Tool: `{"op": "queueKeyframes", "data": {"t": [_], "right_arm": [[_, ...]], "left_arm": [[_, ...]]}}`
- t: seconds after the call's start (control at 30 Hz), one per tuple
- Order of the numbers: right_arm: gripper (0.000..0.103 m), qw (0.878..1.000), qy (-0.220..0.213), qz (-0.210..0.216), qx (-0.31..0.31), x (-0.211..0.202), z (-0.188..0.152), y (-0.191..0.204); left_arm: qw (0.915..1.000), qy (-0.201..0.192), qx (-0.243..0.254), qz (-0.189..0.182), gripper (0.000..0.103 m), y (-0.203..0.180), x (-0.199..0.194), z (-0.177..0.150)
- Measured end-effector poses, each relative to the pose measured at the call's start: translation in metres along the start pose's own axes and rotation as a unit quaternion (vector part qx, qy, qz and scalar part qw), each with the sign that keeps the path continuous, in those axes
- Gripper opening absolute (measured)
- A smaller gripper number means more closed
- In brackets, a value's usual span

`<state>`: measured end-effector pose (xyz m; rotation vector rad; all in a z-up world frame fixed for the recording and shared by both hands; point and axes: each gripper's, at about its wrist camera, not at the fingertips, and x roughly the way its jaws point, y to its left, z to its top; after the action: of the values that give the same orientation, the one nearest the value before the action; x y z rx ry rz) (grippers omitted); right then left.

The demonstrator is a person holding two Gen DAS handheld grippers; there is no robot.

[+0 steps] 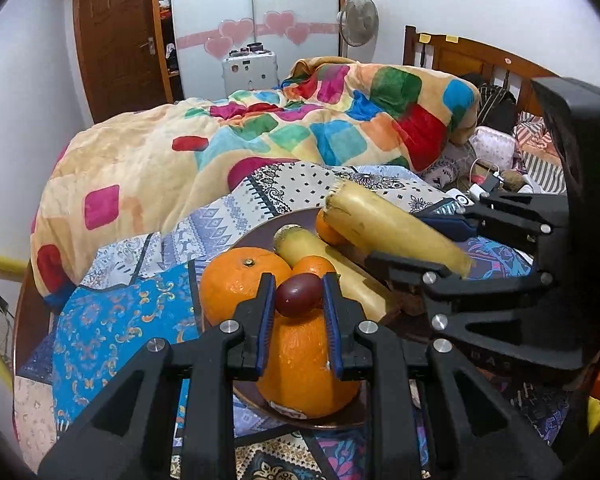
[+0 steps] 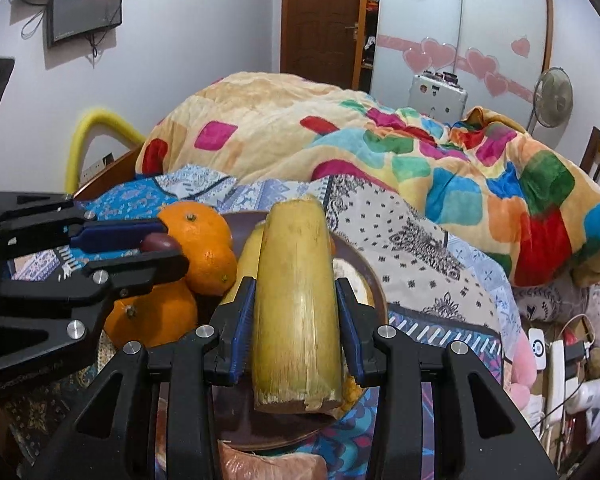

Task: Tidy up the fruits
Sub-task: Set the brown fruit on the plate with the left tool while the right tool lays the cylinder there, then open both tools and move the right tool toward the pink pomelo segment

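Now plate [image 1: 256, 236] w/ oranges [image 1: 242, 282], sugarcane [image 2: 296, 304] in right gripper [image 2: 296, 320]

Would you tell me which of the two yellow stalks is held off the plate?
The thicker stalk, clamped in the right hand-held gripper; the thinner one lies among the oranges.

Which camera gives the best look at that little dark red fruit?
The left wrist view: the dark red fruit sits head-on between the left gripper fingers. The right wrist view shows only a sliver from the side.

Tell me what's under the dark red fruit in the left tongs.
A large orange sits directly below the dark red fruit, on the brown plate. Whether they touch is hidden by the left tongs.
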<state>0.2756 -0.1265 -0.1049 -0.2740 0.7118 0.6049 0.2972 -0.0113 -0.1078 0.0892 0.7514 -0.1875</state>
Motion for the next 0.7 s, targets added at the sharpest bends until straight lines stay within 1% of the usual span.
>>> {"op": "queueKeyframes", "data": {"t": [0.07, 0.17, 0.2, 0.23, 0.3, 0.4, 0.6, 0.7], "right_arm": [[0.036, 1.000, 0.007, 0.002, -0.002, 0.002, -0.003, 0.000], [0.036, 1.000, 0.008, 0.004, 0.000, 0.002, -0.005, -0.001], [0.036, 1.000, 0.008, 0.005, 0.000, 0.002, -0.005, -0.001], [0.036, 1.000, 0.008, 0.006, 0.000, 0.002, -0.005, -0.001], [0.036, 1.000, 0.007, 0.012, -0.003, 0.001, -0.005, 0.001], [0.036, 1.000, 0.002, 0.000, -0.013, -0.002, -0.006, 0.006], [0.037, 1.000, -0.001, 0.001, -0.006, -0.009, -0.007, 0.003], [0.039, 1.000, -0.005, -0.004, -0.003, -0.019, -0.009, 0.000]], "left_arm": [[1.0000, 0.001, -0.003, -0.001, 0.023, 0.001, 0.003, -0.001], [1.0000, 0.000, -0.003, 0.001, 0.027, 0.001, 0.003, -0.001], [1.0000, 0.001, -0.005, 0.000, 0.031, 0.002, 0.004, -0.002], [1.0000, 0.002, -0.006, -0.002, 0.038, 0.002, 0.004, -0.001], [0.9999, 0.002, -0.010, -0.011, 0.042, 0.003, 0.004, -0.002], [1.0000, -0.001, -0.007, -0.004, 0.042, 0.002, 0.002, -0.002], [1.0000, -0.001, -0.008, 0.000, 0.043, 0.003, -0.005, -0.004], [0.9999, -0.005, -0.013, 0.000, 0.043, 0.004, -0.015, -0.005]]}}
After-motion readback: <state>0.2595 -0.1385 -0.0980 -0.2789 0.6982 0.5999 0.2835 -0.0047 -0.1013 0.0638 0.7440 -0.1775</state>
